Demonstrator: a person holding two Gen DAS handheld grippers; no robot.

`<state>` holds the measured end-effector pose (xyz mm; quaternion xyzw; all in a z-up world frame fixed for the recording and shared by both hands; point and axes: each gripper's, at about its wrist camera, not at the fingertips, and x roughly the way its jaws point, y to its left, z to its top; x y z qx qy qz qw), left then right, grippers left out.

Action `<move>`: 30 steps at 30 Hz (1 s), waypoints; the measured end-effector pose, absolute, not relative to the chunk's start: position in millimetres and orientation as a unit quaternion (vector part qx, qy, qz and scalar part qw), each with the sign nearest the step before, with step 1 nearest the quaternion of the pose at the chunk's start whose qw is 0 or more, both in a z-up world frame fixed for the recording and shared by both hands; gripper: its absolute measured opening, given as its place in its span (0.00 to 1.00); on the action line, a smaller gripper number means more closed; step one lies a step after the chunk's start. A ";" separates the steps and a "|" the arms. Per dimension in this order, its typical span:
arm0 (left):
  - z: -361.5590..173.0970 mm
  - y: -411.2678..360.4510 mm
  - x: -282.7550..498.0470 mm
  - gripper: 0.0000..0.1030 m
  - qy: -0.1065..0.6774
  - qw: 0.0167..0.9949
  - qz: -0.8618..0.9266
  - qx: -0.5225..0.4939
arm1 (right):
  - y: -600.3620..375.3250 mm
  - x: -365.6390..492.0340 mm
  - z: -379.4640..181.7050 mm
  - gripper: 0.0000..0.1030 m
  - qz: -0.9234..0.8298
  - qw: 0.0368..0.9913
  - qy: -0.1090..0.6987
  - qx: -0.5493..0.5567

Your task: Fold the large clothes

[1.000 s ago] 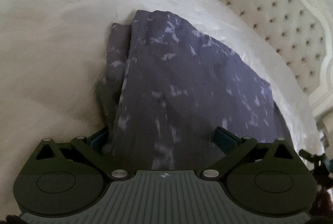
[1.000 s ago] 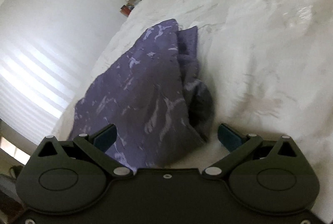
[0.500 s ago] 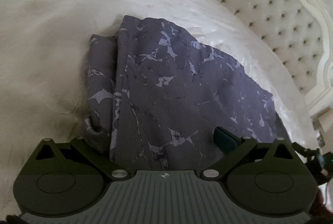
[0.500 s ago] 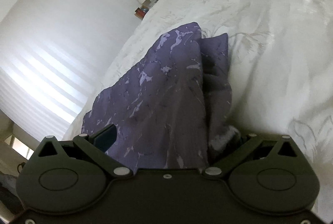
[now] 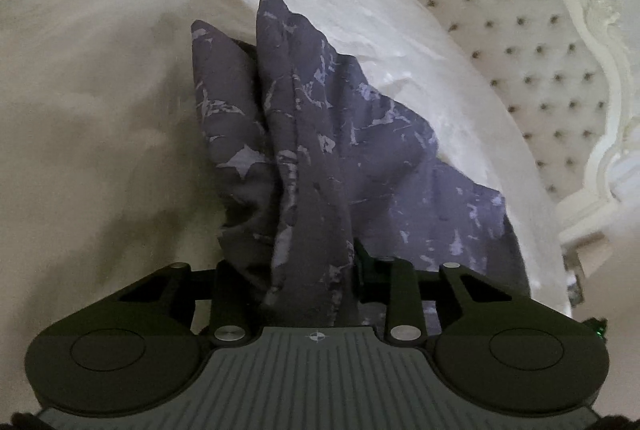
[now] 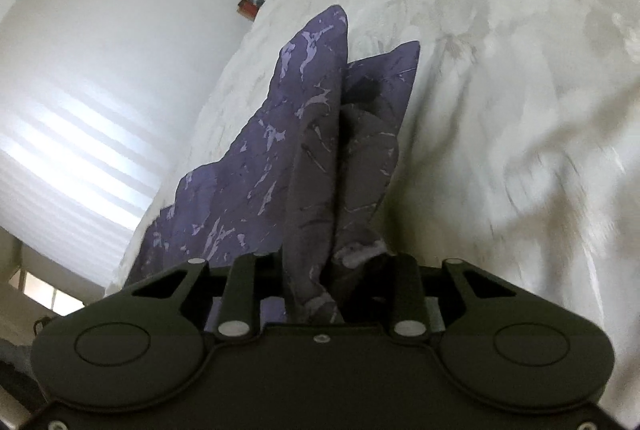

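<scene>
Two claws clamped on one purple patterned garment (image 5: 332, 158) (image 6: 256, 166) draped over the white bed (image 5: 100, 118) (image 6: 500, 90), left claw (image 5: 310, 270) and right claw (image 6: 320, 282) each pinching a bunched fold, tufted headboard (image 5: 532, 70) beyond the garment, striped window blind (image 6: 76, 158) beside the bed.

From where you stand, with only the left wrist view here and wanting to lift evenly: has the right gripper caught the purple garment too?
Observer: Yes, the right gripper is shut on the purple garment, fabric bunched between its fingers.
Operator: What lies on that side?
Observer: A bright window blind lies to its left, beyond the bed edge.
Operator: And my left gripper?
Observer: The left gripper is shut on the garment as well; the white bedspread lies beneath the garment on the right side too.
</scene>
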<state>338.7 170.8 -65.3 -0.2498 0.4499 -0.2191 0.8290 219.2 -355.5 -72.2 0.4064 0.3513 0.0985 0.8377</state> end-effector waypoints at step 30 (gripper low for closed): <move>-83.3 187.7 202.4 0.94 0.412 0.896 -0.138 -0.094 | -314.7 91.0 -61.0 1.00 -0.017 0.879 0.422 0.223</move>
